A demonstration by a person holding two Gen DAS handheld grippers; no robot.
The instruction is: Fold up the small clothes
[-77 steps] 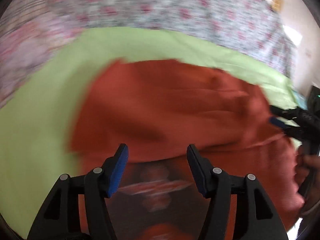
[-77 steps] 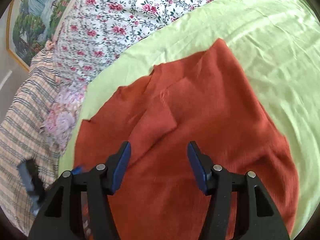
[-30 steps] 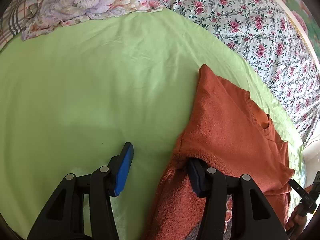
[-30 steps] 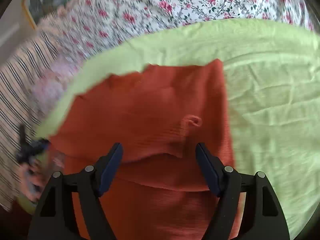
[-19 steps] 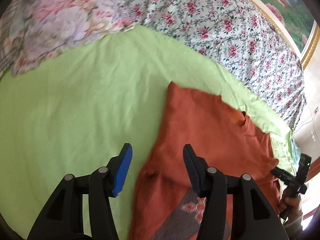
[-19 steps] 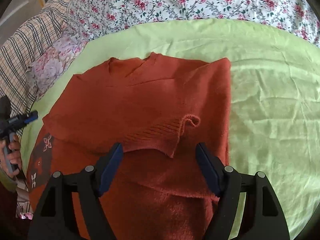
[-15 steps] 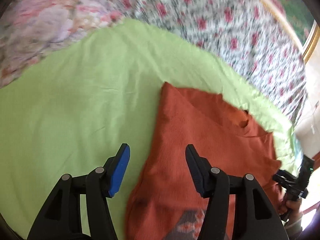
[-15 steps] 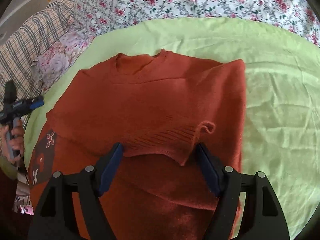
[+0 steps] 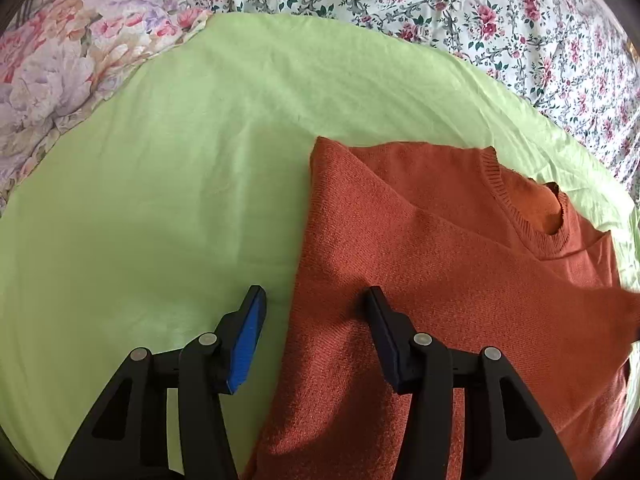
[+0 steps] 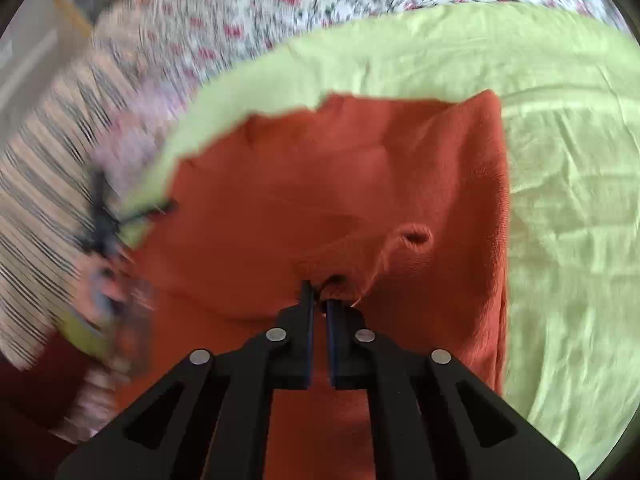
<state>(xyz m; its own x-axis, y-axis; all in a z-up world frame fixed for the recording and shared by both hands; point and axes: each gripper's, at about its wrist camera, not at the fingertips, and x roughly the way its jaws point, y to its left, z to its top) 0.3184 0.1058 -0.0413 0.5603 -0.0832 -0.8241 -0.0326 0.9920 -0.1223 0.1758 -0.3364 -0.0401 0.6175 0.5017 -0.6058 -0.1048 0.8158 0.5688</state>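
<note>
Right now my right tongs [image 10: 319,300] are pinched tight on the cuff edge of a folded-in sleeve of the orange sweater [image 9: 440,280], which lies flat on the green sheet [image 9: 160,180] covering the bed, neckline toward the flowered bedspread [image 9: 440,0]. My left tongs [image 9: 312,320] stand wide, straddling the sweater's long folded side edge, one finger over the sheet, the other over the knit, holding nothing. I judge the bite on the cuff shallow: a quick pull could slip the knit free or drag the whole garment askew. Closing the left tongs low could catch the sheet together with the sweater.
</note>
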